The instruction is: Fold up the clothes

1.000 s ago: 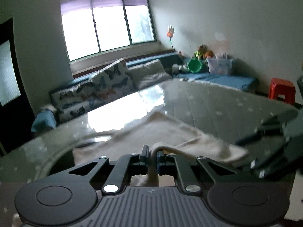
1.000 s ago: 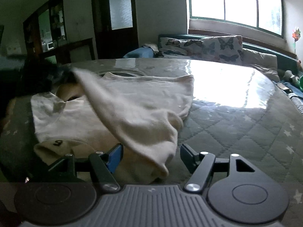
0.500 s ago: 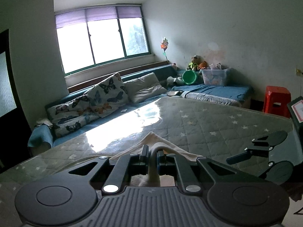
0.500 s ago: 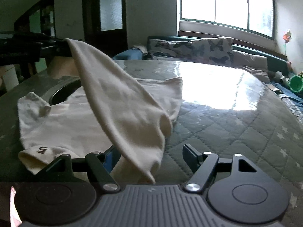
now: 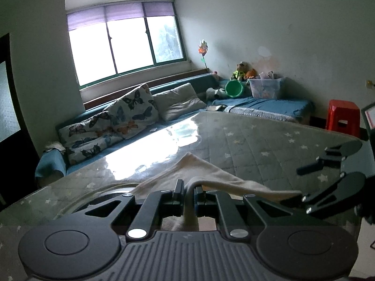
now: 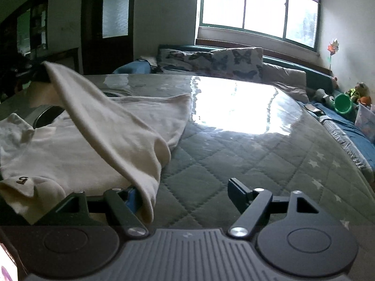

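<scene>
While the cream T-shirt [image 6: 77, 149] lies spread on the quilted star-patterned surface [image 6: 246, 154], one edge of it is raised and drawn across the body, so the step in hand is judged to be a lengthwise fold.

Left claw [image 5: 188, 193]: pressed together, pinching a ridge of the shirt's fabric; the cloth [image 5: 199, 171] trails forward from it onto the surface.

Right claw [image 6: 185, 190]: spread and opening. The lifted fold hangs against its left finger [image 6: 132, 195], but neither pad presses it, so it holds nothing.

Next move, as judged: the left claw must carry its pinched edge across and lay it flat. The right claw should clear the draped cloth, or re-grip it, without dragging the fold askew.

View differences: the left wrist view alone shows the pinch, the red stool [image 5: 343, 117] and the right claw from outside. The right wrist view alone shows the shirt's full spread, its neck label [image 6: 23, 179] and the dark door [image 6: 112, 23].
</scene>
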